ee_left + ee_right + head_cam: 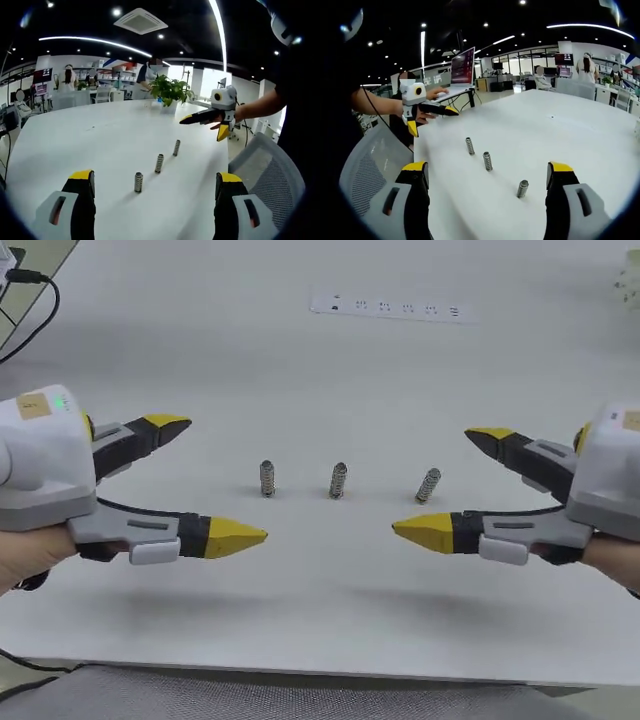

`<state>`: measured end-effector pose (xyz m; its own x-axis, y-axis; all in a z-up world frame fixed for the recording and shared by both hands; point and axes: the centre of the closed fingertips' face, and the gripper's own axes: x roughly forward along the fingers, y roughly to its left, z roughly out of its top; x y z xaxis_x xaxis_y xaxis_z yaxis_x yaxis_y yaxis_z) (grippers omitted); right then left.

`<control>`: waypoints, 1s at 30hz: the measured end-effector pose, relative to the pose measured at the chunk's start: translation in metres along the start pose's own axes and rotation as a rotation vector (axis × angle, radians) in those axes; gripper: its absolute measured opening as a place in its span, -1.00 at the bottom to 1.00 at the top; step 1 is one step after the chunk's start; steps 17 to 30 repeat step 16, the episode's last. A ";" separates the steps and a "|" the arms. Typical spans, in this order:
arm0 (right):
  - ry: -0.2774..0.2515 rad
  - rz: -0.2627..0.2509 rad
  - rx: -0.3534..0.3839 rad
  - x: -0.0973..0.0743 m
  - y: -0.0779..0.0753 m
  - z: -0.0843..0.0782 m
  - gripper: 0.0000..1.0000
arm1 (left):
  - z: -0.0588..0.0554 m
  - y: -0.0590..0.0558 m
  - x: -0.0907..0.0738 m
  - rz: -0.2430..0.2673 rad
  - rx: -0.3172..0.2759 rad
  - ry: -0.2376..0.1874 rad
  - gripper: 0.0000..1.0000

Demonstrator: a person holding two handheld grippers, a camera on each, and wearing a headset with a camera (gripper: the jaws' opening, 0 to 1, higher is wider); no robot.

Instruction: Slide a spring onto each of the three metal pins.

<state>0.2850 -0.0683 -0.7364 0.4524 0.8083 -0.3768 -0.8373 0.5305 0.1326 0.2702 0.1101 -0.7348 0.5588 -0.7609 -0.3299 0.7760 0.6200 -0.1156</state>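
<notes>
Three metal pins stand in a row on the white table, each with a spring around it: the left one [267, 478], the middle one [338, 480] and the right one [429, 485], which leans a little. The same row shows in the left gripper view [138, 182] [159, 163] [176, 147] and in the right gripper view [522, 188] [487, 161] [469, 145]. My left gripper [210, 480] hovers left of the row, jaws wide open and empty. My right gripper [440, 480] hovers on the other side, open and empty too.
A white power strip [388, 308] lies at the far side of the table. A black cable [30, 310] runs at the far left corner. A grey chair back [270, 175] stands by the near edge. A potted plant [170, 91] and people are in the background.
</notes>
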 end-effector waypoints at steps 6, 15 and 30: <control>0.057 -0.031 0.029 -0.024 -0.010 -0.023 0.99 | -0.006 0.001 -0.007 0.013 -0.007 0.013 0.97; 0.088 -0.054 0.056 -0.047 -0.014 -0.037 0.99 | -0.014 -0.001 -0.014 0.025 -0.021 0.032 0.97; 0.097 -0.060 0.060 -0.049 -0.014 -0.040 0.99 | -0.016 -0.001 -0.015 0.024 -0.024 0.036 0.97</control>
